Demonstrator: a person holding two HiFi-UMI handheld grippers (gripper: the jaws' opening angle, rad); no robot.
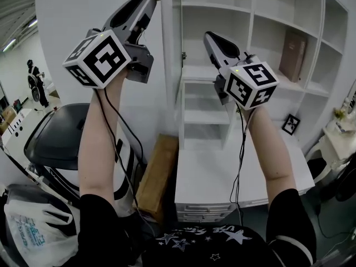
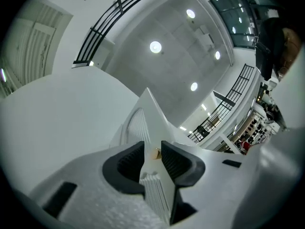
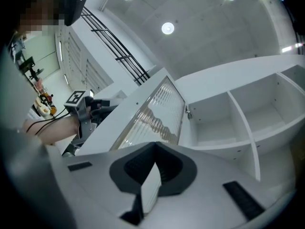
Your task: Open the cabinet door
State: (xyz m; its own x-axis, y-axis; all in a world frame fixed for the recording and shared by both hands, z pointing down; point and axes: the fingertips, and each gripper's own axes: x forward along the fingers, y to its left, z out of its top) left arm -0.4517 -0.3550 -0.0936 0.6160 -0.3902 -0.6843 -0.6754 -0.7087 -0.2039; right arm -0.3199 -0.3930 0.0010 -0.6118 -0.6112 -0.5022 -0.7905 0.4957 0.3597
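I'm finding no legible words or numbers, black-and-white square markers showing on the left marker cube (image 1: 99, 58) and right marker cube (image 1: 251, 84), bluish print on a white bag (image 1: 33, 227) blurring beyond reading

The open cabinet door (image 3: 157, 111) bars sideways passage; shelves (image 1: 217, 7) (right of it) stand free.

The head camera looked steeply down from near, toward the far shelves (image 1: 222, 7); both gripper cameras (riding behind their jaws) faced upward, close against the cabinet door (image 3: 155, 111), which all three shared.
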